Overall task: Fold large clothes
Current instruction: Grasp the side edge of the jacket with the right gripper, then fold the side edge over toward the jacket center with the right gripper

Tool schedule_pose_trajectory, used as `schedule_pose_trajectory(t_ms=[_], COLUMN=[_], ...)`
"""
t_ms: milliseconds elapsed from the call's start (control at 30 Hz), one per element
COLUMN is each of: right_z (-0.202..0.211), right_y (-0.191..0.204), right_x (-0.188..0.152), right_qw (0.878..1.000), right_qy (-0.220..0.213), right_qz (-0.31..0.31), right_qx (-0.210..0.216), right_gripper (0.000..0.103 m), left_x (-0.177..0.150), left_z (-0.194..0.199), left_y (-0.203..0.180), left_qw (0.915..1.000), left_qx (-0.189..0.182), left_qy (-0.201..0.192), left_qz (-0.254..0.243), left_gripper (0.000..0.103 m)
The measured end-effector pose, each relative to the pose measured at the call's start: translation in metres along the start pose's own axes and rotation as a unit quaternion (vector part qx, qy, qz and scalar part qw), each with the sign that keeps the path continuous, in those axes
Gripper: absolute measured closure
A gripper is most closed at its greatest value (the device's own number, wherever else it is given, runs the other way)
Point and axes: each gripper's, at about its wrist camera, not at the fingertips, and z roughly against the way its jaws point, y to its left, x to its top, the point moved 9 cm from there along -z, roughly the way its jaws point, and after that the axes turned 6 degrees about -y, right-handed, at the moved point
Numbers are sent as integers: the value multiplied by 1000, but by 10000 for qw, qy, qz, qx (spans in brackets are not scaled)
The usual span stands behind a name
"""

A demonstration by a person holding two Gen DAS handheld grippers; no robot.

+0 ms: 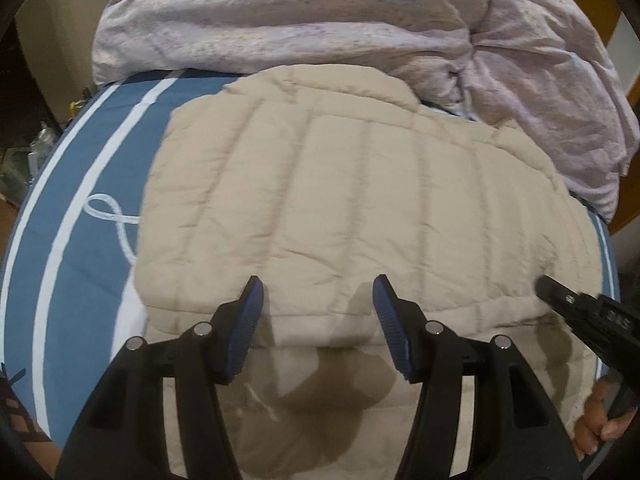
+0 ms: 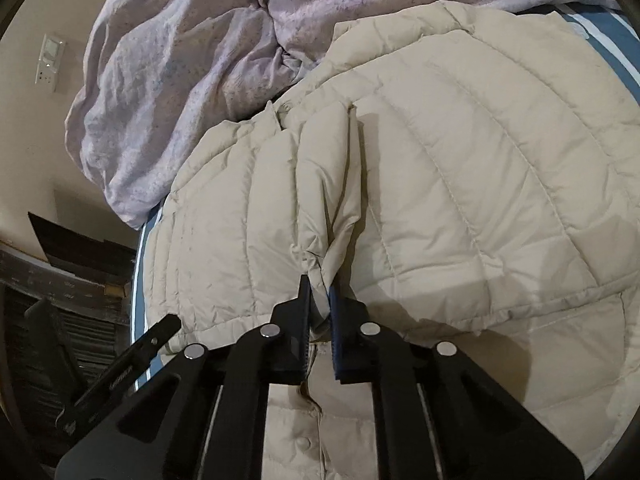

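Soft, puffy, slippery beige jacket (image 2: 460, 184); right gripper (image 2: 319, 292) pinches its cuff at 6 o'clock, left gripper (image 1: 318, 292) spread above the hem.

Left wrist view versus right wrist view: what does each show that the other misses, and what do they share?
Only the left wrist view shows the left gripper open above the folded jacket, and the blue bedsheet's white loop pattern. Only the right wrist view shows the right gripper shut on the sleeve, the snap buttons, and a wall switch. Both show the beige jacket and the crumpled lilac duvet.
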Motion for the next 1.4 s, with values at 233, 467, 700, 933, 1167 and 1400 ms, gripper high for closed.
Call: schedule_pose_trajectory(t_ms=[233, 467, 700, 933, 1167, 1400], right_z=[8, -13, 12, 64, 118, 170], right_y=[-9, -22, -15, -18, -69, -132], right_x=[-9, -16, -13, -18, -50, -96], right_qw=[9999, 9987, 9985, 9971, 9953, 9905], right_qy=[-70, 258, 215, -218, -487, -759], right_qz=[13, 17, 306, 612, 391, -11], right_qx=[-104, -432, -395, -400, -734, -1149], right_gripper=[97, 97, 67, 45, 45, 45], left_x=[-3, -10, -15, -39, -91, -143], left_z=[-10, -25, 1, 47, 86, 100], left_y=[23, 22, 31, 69, 116, 146], left_qw=[9996, 9993, 9998, 9981, 9983, 9965], left_qx=[254, 348, 10, -373, -396, -577], left_qy=[36, 104, -16, -240, -305, -192], left_qz=[129, 36, 205, 417, 292, 568], left_gripper=[46, 44, 45, 45, 45, 45])
